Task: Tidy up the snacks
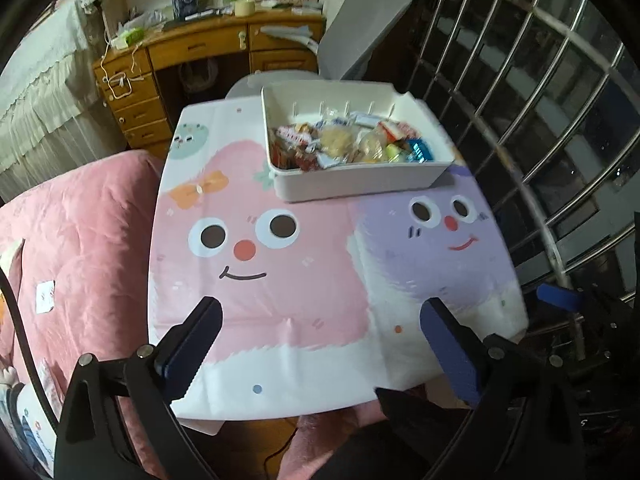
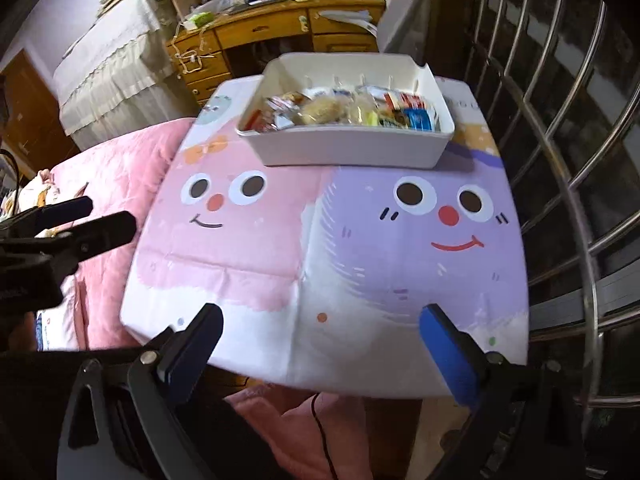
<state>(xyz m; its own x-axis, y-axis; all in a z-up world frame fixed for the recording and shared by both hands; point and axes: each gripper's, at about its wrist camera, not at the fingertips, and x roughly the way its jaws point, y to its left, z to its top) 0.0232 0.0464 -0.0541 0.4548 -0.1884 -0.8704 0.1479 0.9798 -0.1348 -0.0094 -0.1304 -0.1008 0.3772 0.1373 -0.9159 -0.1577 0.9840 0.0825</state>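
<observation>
A white plastic bin [image 1: 352, 182] [image 2: 344, 148] sits at the far side of a small table covered with a pink and purple cartoon cloth [image 1: 304, 280] [image 2: 280, 248]. It holds several wrapped snacks [image 1: 348, 144] [image 2: 344, 110]. My left gripper [image 1: 320, 320] is open and empty above the table's near edge. My right gripper [image 2: 320, 324] is open and empty above the near edge too. The left gripper also shows at the left of the right wrist view [image 2: 88, 220], and the right gripper's blue pad at the right edge of the left wrist view [image 1: 560, 298].
A pink quilt [image 1: 72, 248] [image 2: 120, 168] lies left of the table. A metal window grille [image 1: 560, 120] [image 2: 560, 140] runs along the right. A grey chair [image 1: 360, 28] and a cluttered wooden desk [image 1: 208, 44] [image 2: 280, 28] stand behind.
</observation>
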